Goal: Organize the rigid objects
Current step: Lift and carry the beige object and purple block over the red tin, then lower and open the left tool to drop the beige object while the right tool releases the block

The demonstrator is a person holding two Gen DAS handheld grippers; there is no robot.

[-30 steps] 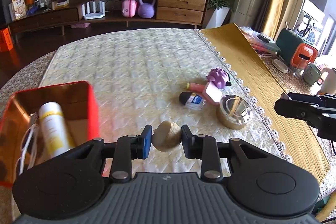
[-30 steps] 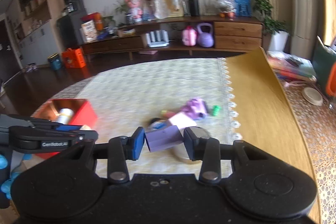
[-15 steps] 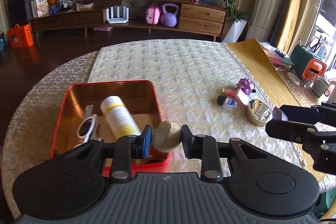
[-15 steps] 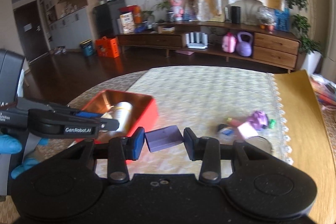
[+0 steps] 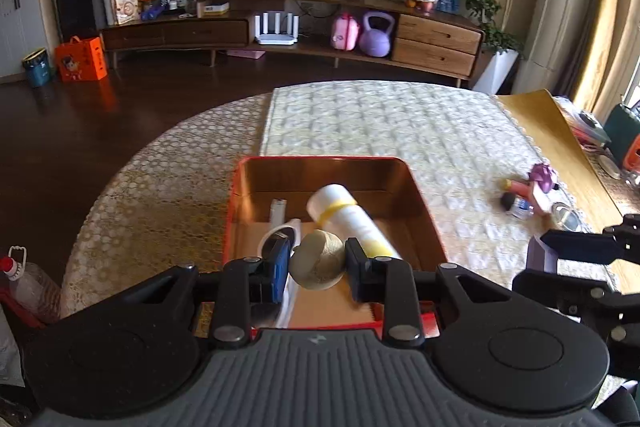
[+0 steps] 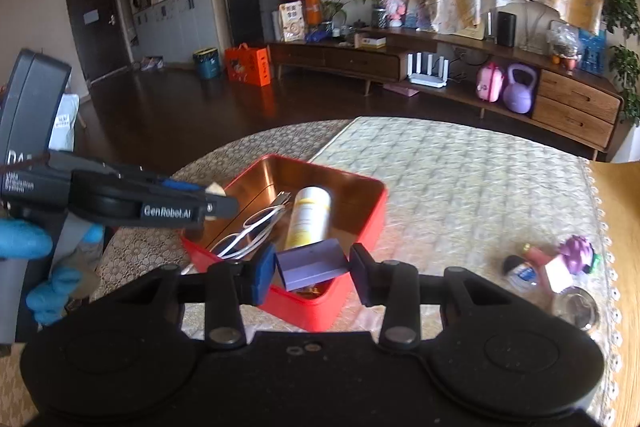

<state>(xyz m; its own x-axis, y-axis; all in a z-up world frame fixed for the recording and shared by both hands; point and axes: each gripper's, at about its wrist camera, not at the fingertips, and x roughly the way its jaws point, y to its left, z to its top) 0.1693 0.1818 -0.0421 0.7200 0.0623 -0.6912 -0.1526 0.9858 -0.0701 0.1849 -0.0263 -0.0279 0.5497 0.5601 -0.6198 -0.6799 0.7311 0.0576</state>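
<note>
My left gripper (image 5: 318, 264) is shut on a beige ball of twine (image 5: 319, 266) and holds it above the near part of a red tin box (image 5: 320, 161). The box holds a white and yellow bottle (image 5: 352, 221), white sunglasses (image 5: 280, 233) and a small grey item. My right gripper (image 6: 312, 264) is shut on a small purple box (image 6: 311, 264) above the near right corner of the red tin (image 6: 360, 227). The left gripper (image 6: 216, 205) also shows in the right wrist view, over the tin's left side.
A cluster of loose items lies at the table's right: a purple toy (image 5: 542, 175), a pink item, a small dark-capped bottle (image 5: 516, 203) and a metal ashtray (image 6: 576, 309). A plastic bottle (image 5: 24, 279) stands off the table's left edge. A yellow cloth (image 5: 560, 139) covers the right side.
Both grippers swung left from the loose items to over the red tin, each still holding its object. The tin now sits centred in the left wrist view.
</note>
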